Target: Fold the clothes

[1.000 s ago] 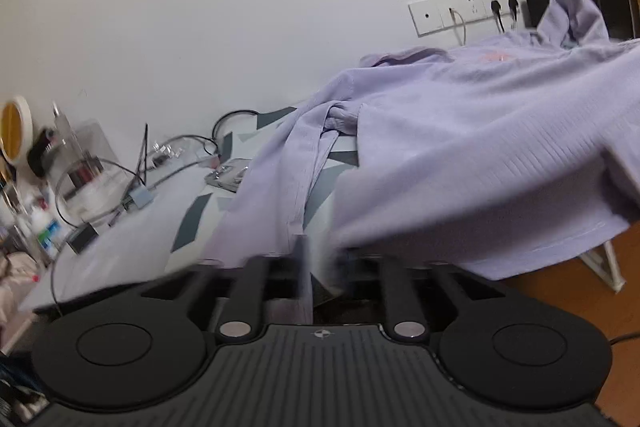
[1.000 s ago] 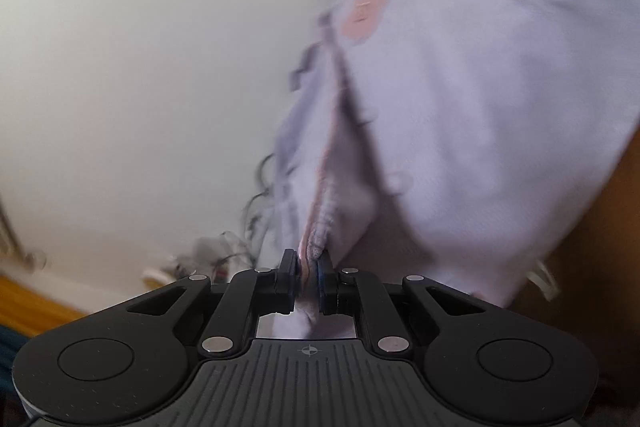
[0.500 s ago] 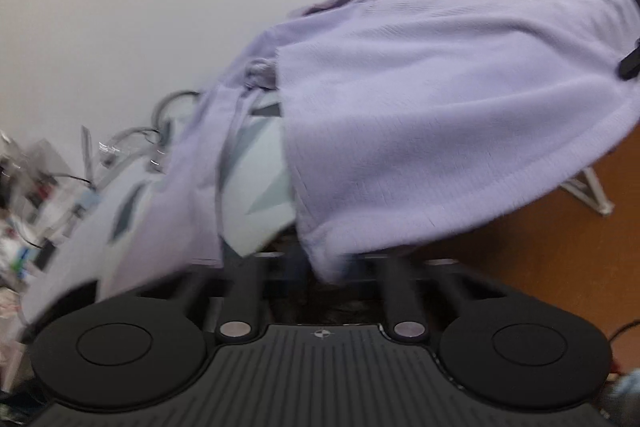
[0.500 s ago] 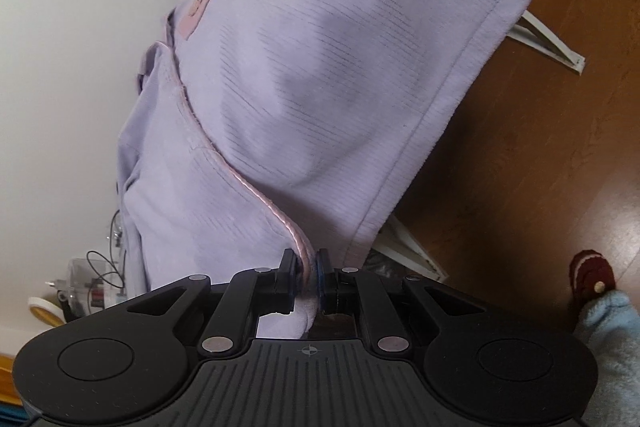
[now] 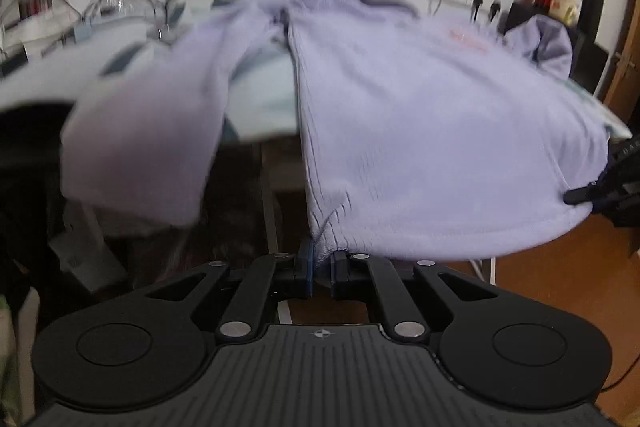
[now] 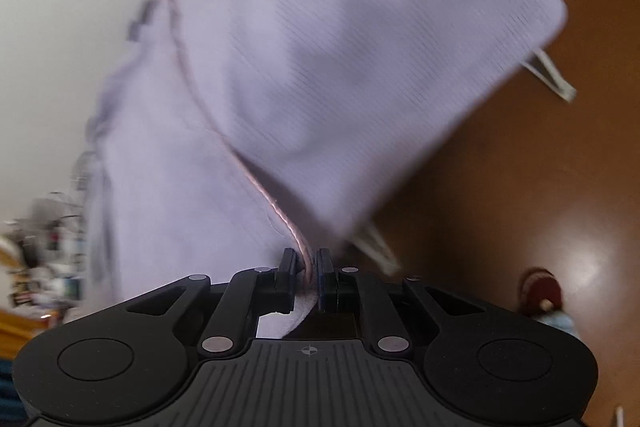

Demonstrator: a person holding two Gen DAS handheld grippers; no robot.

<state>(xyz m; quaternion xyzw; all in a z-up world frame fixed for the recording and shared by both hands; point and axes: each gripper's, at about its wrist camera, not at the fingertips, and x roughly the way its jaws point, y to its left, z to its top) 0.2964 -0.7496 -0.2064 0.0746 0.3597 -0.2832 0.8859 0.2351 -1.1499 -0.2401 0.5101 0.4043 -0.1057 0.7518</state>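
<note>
Both tongs pinch the shirt (image 5: 432, 131) hem: left gripper (image 5: 322, 261) at its near corner, right gripper (image 6: 307, 267) too. Soft, light, floppy; best held by corners.

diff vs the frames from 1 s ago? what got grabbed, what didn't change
The left gripper had open jaws a second ago, with the lilac shirt's hem in front of them; they closed and now pinch the hem's corner. The left sleeve now hangs over the table edge. Unchanged: the right gripper stays shut on the shirt's pink-trimmed edge.
</note>
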